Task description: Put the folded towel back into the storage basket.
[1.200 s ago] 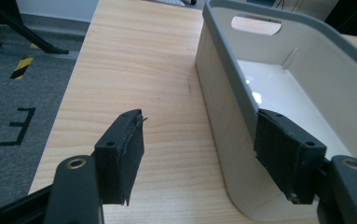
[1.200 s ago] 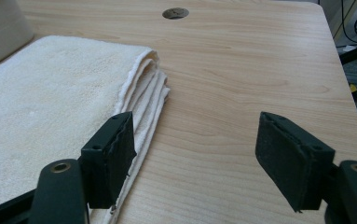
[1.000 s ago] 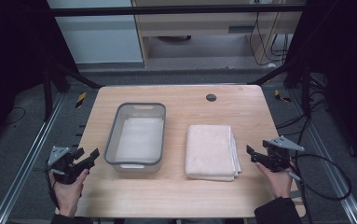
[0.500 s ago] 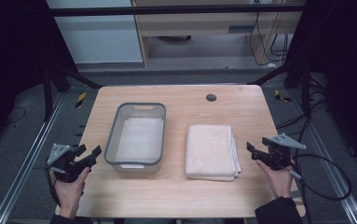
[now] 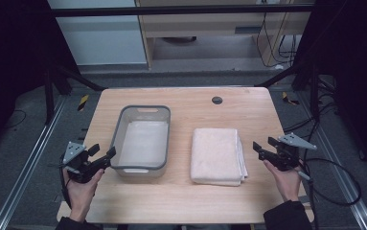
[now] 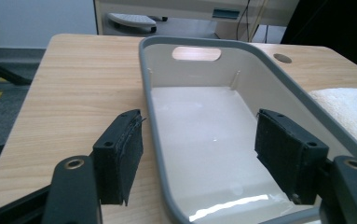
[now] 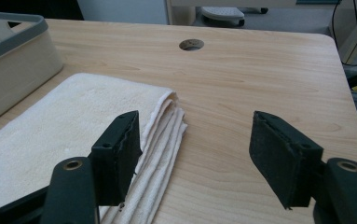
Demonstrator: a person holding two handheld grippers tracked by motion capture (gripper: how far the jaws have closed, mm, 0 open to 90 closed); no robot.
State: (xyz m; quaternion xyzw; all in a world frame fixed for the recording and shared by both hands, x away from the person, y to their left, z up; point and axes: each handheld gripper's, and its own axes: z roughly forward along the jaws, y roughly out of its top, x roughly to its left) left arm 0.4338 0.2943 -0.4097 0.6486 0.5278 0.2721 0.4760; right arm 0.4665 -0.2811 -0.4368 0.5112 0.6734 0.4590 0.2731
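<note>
Left of the folded towel [image 5: 217, 155] sits the grey tub [image 5: 142, 139], both on the wooden table [image 5: 190, 100]. Left gripper [image 5: 102, 158] at the tub's near left corner, jaws wide, just opening further, the tub's left rim between them, pads not touching it. Right gripper [image 5: 262, 149] just right of the towel, jaws wide but just closing, straddling the towel's layered edge without pressing it.
</note>
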